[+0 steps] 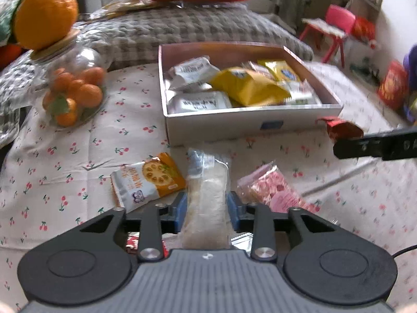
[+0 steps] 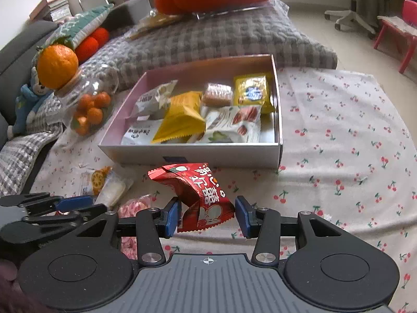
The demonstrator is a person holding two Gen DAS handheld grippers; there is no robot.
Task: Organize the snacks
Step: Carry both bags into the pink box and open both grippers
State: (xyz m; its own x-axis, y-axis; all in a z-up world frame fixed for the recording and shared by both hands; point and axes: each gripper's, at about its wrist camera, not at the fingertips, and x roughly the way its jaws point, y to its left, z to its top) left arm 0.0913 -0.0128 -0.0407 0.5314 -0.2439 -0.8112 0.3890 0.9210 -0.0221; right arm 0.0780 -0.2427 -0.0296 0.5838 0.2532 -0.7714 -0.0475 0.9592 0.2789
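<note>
Two grippers, each with blue pads. Left gripper (image 1: pixel 207 208): jaws narrowed onto a clear-wrapped white snack packet (image 1: pixel 207 182), pads pressing both its sides, packet standing upright between them in front of the box. Right gripper (image 2: pixel 207 215): jaws partly spread, a red snack packet (image 2: pixel 200 195) with white Chinese characters between them; the left pad touches it, while a gap shows at the right pad, so a firm clamp cannot be confirmed. One white cardboard box (image 2: pixel 198 156) with pink inner walls, on a cherry-print tablecloth (image 2: pixel 338 143), bearing a small blue label on its front wall, unreadable. Box contents, as far as countable: two yellow packets, one larger (image 2: pixel 179 120) and one with a blue emblem (image 2: pixel 251 90); two or three white packets with dark lettering, blurred; one white packet printed with pecans (image 2: pixel 234 125); one clear-wrapped brown cake (image 2: pixel 217 94). Loose on the cloth before the box: one orange-and-white packet (image 1: pixel 148 180) showing a lotus-root slice, and one clear packet of pink sweets (image 1: pixel 276 190). One glass jar (image 1: pixel 75 83) of small oranges, with a large orange (image 1: pixel 45 11) on its lid.
</note>
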